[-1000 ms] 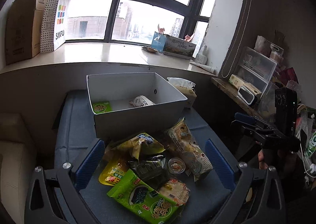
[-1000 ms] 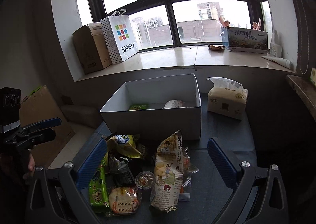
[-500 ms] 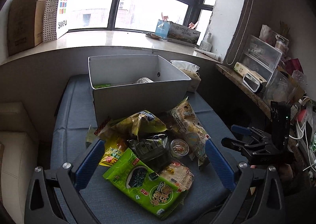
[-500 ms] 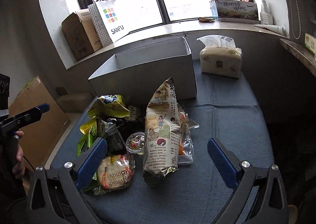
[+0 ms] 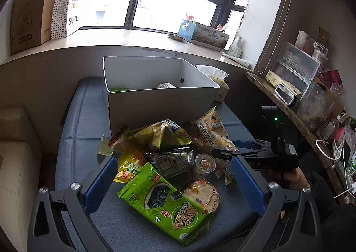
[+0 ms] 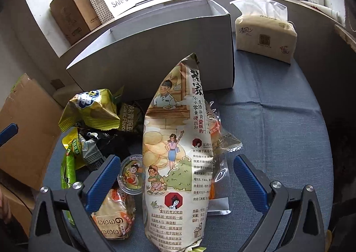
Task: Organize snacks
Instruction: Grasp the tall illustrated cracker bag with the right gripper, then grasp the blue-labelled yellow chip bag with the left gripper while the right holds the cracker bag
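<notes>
Tall glossy printed pouch at frame centre, between wide-spread right gripper fingers, ungripped; left gripper likewise wide, empty.

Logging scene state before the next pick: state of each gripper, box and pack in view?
left gripper: open, over green seaweed pack, lying flat
right gripper: open, straddling tall illustrated bag
white box: open top, few items inside
jelly cup: sealed, upright
yellow chip bag: crumpled
tissue pack: tissue sticking out
</notes>
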`<state>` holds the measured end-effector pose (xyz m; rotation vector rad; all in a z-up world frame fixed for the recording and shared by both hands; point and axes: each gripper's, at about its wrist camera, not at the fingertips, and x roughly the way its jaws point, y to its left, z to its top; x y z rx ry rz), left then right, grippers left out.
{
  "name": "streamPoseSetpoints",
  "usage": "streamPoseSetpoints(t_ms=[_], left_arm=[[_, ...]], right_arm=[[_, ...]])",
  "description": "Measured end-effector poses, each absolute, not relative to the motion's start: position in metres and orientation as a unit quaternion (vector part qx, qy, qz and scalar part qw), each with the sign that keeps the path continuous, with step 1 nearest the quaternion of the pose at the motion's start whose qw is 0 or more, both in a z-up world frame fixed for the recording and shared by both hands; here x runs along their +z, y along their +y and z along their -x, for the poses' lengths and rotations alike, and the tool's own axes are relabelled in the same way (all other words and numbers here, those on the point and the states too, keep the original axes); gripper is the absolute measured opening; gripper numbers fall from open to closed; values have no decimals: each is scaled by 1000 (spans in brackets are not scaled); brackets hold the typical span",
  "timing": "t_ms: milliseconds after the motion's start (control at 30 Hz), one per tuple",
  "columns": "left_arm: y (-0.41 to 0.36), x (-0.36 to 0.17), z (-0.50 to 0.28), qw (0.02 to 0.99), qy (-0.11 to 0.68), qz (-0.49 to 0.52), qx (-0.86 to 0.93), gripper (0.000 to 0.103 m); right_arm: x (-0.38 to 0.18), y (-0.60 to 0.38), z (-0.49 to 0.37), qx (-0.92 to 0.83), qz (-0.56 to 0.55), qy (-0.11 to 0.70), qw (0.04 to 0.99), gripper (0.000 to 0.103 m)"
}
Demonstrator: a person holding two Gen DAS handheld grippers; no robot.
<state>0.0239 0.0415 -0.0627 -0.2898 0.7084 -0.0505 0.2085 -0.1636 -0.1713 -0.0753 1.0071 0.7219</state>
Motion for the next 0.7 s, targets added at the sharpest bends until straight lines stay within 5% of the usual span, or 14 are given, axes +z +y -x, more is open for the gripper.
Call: streamPoseSetpoints(t_ms=[33, 67, 100, 167, 700], left_arm=[[43, -63, -24, 927, 347, 143, -23, 103], [43, -64, -24, 926, 348, 143, -20, 103], [44, -65, -25, 926, 350, 142, -17, 103], [45, -67, -26, 925, 353, 140, -13, 103], [23, -95, -122, 905, 422, -27, -46, 103]], right_arm=[[-173, -163, -209, 345, 32, 470, 812, 92], [-175, -163, -209, 352, 30, 469, 810, 56], [-175, -163, -209, 348, 35, 465, 813, 43], [-170, -169, -204, 369, 16, 453, 811, 33], [-105, -223, -153, 375, -15, 371, 849, 33]])
